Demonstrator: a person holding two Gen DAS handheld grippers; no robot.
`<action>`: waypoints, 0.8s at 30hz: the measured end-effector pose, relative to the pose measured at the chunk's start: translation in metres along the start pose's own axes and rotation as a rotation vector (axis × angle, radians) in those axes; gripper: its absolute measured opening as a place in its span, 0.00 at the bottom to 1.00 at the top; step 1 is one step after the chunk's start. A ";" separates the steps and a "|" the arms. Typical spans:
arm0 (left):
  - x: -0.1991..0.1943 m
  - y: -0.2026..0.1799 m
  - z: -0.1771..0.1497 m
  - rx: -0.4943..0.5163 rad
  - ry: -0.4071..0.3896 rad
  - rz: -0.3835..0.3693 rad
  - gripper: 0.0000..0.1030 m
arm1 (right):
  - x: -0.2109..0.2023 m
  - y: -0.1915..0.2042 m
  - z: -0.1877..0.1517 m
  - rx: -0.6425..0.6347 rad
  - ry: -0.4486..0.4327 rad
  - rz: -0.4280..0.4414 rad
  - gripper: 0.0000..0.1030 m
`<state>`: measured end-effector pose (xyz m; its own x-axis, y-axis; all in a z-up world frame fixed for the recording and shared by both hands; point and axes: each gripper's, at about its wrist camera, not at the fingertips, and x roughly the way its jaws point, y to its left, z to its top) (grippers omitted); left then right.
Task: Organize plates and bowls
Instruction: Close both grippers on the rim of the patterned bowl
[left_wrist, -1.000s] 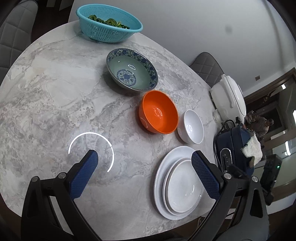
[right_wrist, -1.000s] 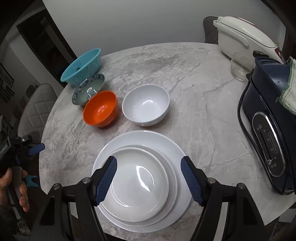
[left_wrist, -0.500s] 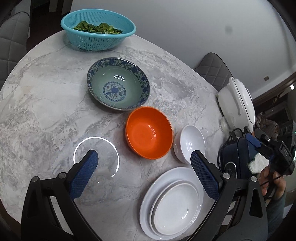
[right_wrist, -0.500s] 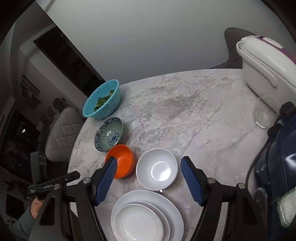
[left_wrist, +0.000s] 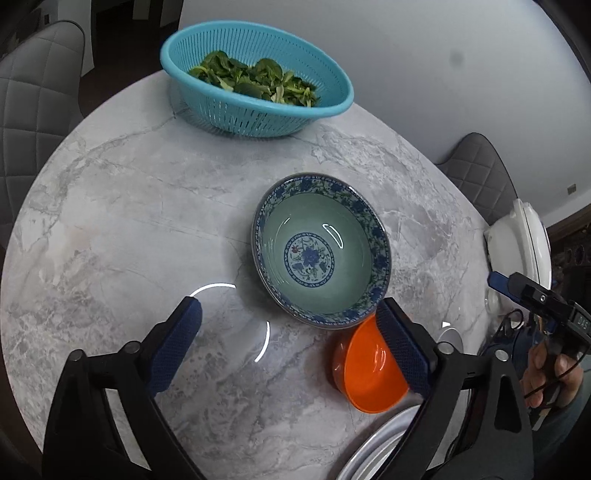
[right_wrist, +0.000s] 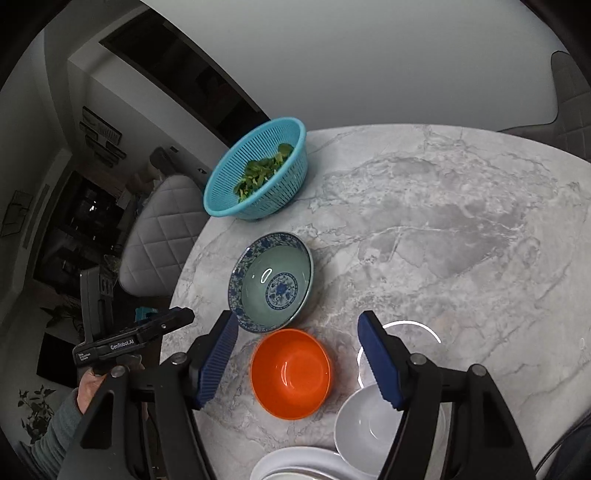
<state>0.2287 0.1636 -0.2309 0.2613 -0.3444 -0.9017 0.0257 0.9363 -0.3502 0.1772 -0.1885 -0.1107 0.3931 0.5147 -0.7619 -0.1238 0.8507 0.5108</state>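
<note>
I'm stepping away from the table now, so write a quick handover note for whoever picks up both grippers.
Left gripper: empty, fingers have just been closing a little, hovering beside the blue patterned bowl.
Right gripper: open, empty, fingers either side of the orange bowl in its view, not touching.
On the marble table: patterned, orange and white bowl stand separately in a row; white plates are stacked at the near edge.
Done: plates stacked. Left: nest the three bowls. Leave the teal colander of greens.
</note>
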 end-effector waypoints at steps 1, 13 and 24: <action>0.011 0.005 0.005 -0.003 0.020 0.011 0.74 | 0.013 -0.001 0.004 0.002 0.014 -0.002 0.69; 0.078 0.031 0.039 0.010 0.109 0.041 0.44 | 0.145 -0.023 0.027 0.128 0.202 -0.038 0.48; 0.100 0.009 0.053 0.055 0.126 0.062 0.09 | 0.175 -0.023 0.028 0.120 0.262 -0.039 0.10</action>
<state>0.3066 0.1413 -0.3106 0.1406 -0.2881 -0.9472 0.0666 0.9573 -0.2813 0.2743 -0.1204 -0.2448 0.1444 0.5050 -0.8509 0.0018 0.8598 0.5106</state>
